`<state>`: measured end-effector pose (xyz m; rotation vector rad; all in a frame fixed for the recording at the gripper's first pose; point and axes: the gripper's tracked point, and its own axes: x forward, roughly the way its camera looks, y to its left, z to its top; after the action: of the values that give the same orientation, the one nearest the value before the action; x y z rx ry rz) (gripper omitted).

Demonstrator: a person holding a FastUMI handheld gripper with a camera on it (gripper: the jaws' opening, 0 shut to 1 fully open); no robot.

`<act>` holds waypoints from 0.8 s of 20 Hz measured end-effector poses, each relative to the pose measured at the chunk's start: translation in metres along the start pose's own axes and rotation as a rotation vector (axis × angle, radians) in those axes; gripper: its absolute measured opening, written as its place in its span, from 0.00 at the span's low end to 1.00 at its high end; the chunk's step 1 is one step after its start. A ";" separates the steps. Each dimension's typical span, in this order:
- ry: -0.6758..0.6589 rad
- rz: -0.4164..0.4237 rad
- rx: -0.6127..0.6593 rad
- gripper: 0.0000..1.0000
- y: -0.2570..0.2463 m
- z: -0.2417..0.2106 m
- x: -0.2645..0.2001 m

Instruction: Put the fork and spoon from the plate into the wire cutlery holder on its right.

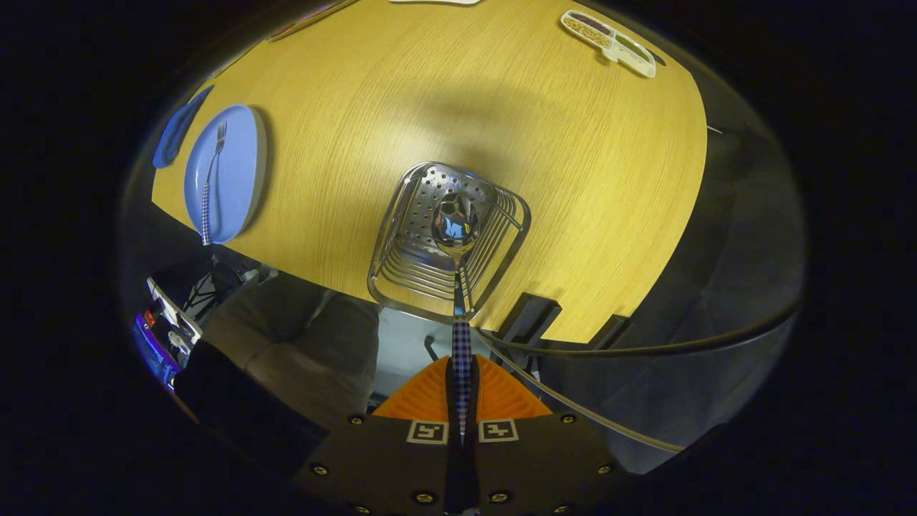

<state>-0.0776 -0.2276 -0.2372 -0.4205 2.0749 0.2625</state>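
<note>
My gripper is shut on the checked handle of the spoon, which reaches forward so that its shiny bowl hangs over the mouth of the wire cutlery holder. The holder stands on the wooden table just ahead of the fingers, and I look down into its perforated bottom. Far off to the left lies the blue plate with the fork on it, its checked handle pointing toward the table's near edge.
A blue cloth or mat lies beyond the plate. A divided white tray with small foods sits at the table's far right. Below the table edge are a dark seat, cables and table brackets.
</note>
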 end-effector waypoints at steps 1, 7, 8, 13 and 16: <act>-0.003 0.011 0.003 0.01 0.001 0.002 0.003; -0.050 0.013 0.019 0.11 -0.001 0.011 -0.006; -0.060 0.012 0.023 0.22 -0.001 0.010 -0.010; -0.151 0.006 0.071 0.86 0.000 -0.001 -0.030; -0.239 -0.009 0.136 0.99 0.009 -0.014 -0.046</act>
<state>-0.0706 -0.2156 -0.1900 -0.3002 1.8429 0.1566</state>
